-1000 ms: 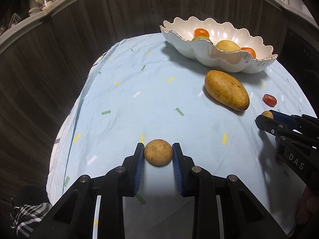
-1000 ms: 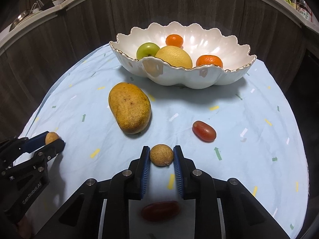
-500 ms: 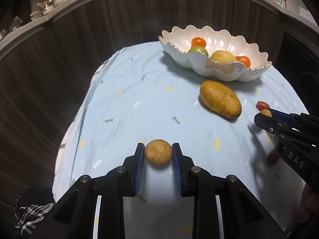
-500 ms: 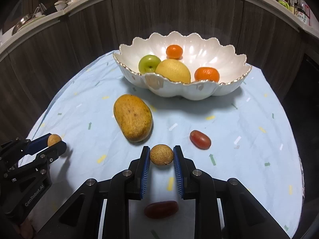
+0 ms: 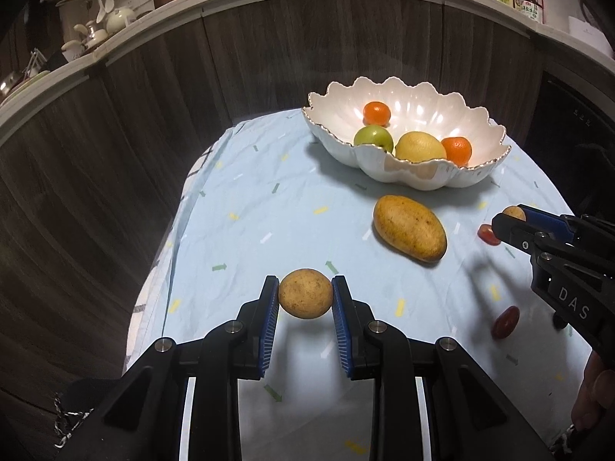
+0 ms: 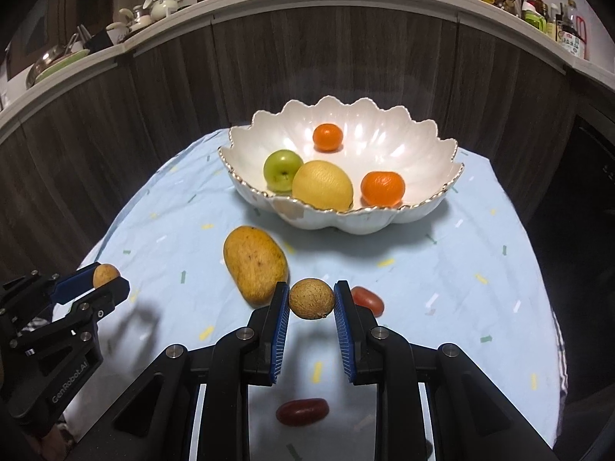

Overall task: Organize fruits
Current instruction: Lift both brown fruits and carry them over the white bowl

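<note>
In my left claw [image 5: 305, 296] I pinch a small round brown fruit [image 5: 305, 294] between the blue pads, and my right claw [image 6: 311, 301] pinches a second brown fruit [image 6: 311, 298] of the same kind. Both fruits hang above the blue cloth [image 5: 250, 230] on the worktop, because I think they must go over the high wavy rim of the white bowl [image 6: 384, 219]. In this bowl lie already two mandarins [image 6: 327, 136], a green apple [image 6: 282, 169] and a yellow citrus [image 6: 323, 185], so it is the collecting place. The mango [image 6: 255, 265] and two red tomatoes [image 6: 368, 299] wait on the cloth, near the bowl.
</note>
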The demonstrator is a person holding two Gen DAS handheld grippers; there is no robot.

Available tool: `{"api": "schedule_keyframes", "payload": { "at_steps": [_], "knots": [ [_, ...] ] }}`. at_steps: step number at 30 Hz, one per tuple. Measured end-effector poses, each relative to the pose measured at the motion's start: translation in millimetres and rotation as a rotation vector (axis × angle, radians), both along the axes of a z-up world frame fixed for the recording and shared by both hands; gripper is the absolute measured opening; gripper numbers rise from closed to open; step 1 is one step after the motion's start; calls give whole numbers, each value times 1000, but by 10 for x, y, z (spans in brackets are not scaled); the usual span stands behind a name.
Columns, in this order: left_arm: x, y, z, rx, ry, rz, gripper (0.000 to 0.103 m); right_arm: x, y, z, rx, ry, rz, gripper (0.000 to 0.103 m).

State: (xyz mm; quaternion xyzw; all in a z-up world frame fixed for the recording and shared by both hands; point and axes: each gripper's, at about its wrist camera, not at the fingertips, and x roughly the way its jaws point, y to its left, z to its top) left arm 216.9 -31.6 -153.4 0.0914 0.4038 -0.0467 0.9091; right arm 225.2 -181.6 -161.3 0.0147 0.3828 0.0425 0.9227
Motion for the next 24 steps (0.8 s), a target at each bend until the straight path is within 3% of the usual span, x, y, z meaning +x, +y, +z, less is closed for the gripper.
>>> {"api": "schedule_keyframes", "payload": {
  "at_steps": [24],
  "knots": [
    [516, -481, 482, -23, -88, -80, 28, 237, -483, 368, 21, -74, -99, 25]
  ]
}}
